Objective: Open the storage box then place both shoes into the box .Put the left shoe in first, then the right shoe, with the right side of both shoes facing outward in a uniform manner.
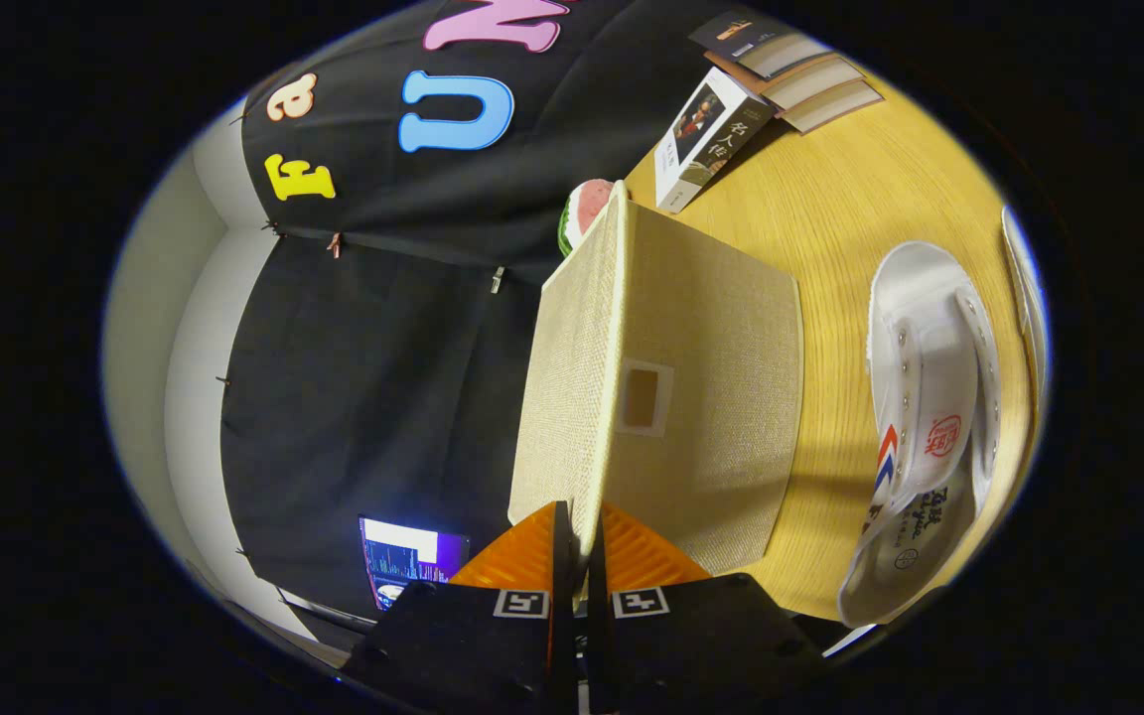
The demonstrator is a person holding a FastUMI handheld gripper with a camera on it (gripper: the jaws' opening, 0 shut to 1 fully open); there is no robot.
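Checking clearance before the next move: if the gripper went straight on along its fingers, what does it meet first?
Nothing new: the gripper already looks shut on the lid of the storage box. Pushing on just slides along that lid edge; past it sits the watermelon slice, depth unclear.

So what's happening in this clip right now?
A person's handheld gripper has its jaws closed on the edge of the beige fabric storage box's lid, which stands lifted from the box on the wooden table. A white shoe lies on the table beside the box, not yet inside. Beyond the box are some books and a watermelon-like piece.
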